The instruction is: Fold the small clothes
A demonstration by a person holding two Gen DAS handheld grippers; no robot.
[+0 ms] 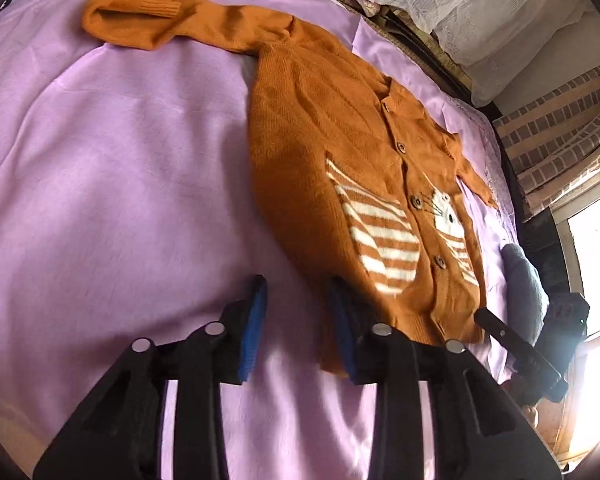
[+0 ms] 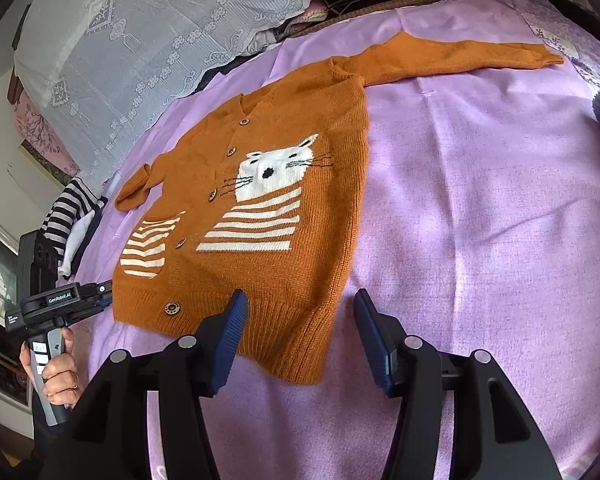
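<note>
Flat on purple sheet (image 2: 480,220): orange cat-motif cardigan (image 2: 292,184), buttoned, sleeves outstretched; left gripper (image 1: 296,328) and right gripper (image 2: 300,340) fingers wide, empty.

A small orange cardigan (image 2: 300,216) lies flat and open on the purple sheet (image 2: 480,220), buttoned up. It has a white cat face, white stripes, and both sleeves spread out.

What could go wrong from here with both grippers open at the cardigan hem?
1. The left gripper straddles the edge of the cardigan near the hem; closing could pinch the pink sheet along with the knit.
2. The left sleeve is already doubled over at its cuff; folding now may trap that lump.
3. The right gripper spans the hem corner; a shallow bite on loose knit may slip.
</note>
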